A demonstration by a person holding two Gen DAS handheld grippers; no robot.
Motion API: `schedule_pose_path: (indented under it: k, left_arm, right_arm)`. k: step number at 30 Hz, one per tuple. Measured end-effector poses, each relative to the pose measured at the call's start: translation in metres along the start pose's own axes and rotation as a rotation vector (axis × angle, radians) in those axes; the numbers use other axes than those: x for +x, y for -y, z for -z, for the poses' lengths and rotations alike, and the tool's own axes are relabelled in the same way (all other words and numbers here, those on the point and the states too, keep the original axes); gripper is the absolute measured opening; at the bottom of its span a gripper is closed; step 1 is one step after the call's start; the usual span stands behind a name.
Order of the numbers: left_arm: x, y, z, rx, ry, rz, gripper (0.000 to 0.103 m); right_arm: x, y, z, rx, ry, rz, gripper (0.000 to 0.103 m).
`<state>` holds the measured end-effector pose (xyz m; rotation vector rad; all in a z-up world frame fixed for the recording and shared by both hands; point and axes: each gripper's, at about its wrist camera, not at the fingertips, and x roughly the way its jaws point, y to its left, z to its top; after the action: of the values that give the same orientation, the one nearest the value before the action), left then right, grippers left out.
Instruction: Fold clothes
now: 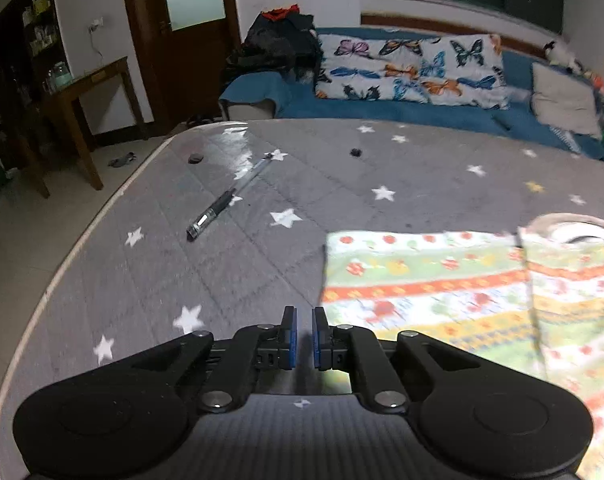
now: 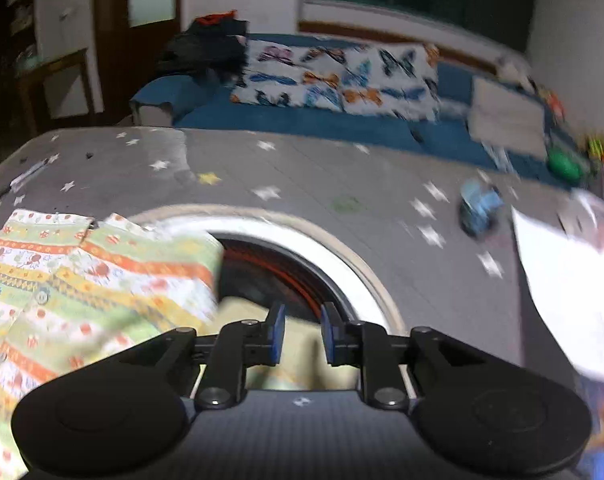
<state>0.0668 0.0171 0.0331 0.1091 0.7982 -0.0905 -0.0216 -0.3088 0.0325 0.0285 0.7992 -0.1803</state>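
Observation:
A child's shirt (image 1: 442,292) with green, orange and yellow patterned stripes lies spread on the grey star-print table cover (image 1: 181,272). In the left wrist view it fills the lower right. My left gripper (image 1: 304,312) hovers just off the shirt's left edge, its blue pads a narrow gap apart with nothing between them. In the right wrist view the shirt (image 2: 81,280) lies at the left, buttons showing, its right edge draped over a white-rimmed round opening (image 2: 269,268). My right gripper (image 2: 302,308) hangs over that opening, open and empty, to the right of the cloth.
A pen (image 1: 225,196) and two small dark bits (image 1: 195,157) lie on the cover beyond the shirt. A blue toy (image 2: 480,208) and white paper (image 2: 562,280) sit at the right. Behind the table stands a blue sofa (image 1: 382,110) with butterfly pillows; a wooden side table (image 1: 81,88) stands at the left.

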Motion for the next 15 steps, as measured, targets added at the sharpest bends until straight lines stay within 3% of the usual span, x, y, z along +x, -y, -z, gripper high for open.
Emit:
schedule_pose_path:
  k: [4,8,10,15]
  left_arm:
    - [-0.028,0.012,0.019,-0.021,-0.001,0.095,0.033]
    - [-0.056,0.03,0.046,-0.011,-0.005,0.207,0.038]
    - [-0.068,0.041,0.061,0.012,-0.006,0.242,0.043]
    - [-0.093,0.061,0.094,0.041,-0.017,0.331,0.043]
  right_arm:
    - [-0.013,0.03,0.02,0.076,-0.036,-0.045,0.019]
    - [-0.015,0.034,0.029,0.121,-0.022,-0.103,0.019]
    - [-0.012,0.029,0.03,0.11,-0.028,-0.09,0.019]
    - [0.003,0.019,0.034,0.065,-0.029,-0.038,0.02]
